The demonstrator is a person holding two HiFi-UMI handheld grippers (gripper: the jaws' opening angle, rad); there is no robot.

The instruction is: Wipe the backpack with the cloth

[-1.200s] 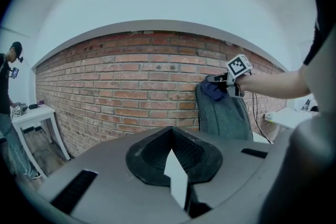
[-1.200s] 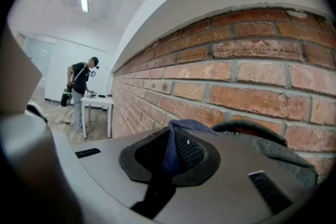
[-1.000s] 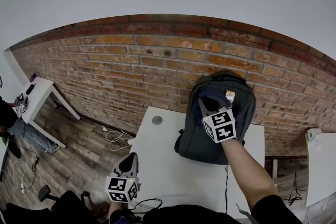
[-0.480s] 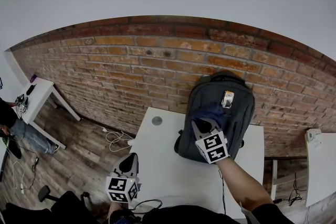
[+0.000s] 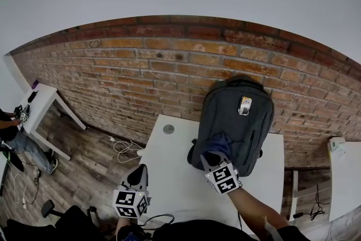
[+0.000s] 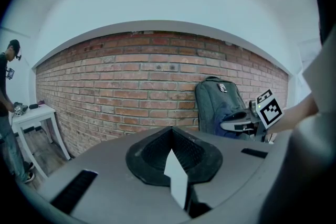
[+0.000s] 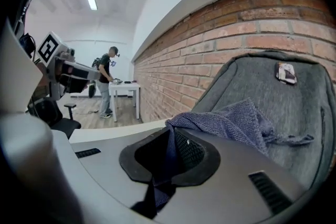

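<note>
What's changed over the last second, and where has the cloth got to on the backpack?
The right gripper, shut on the cloth, swept down the front of the backpack, from beside its top patch to its lower part. Nothing was let go. The left gripper stayed low at the near edge of the table; the backpack still stands against the brick wall.
</note>
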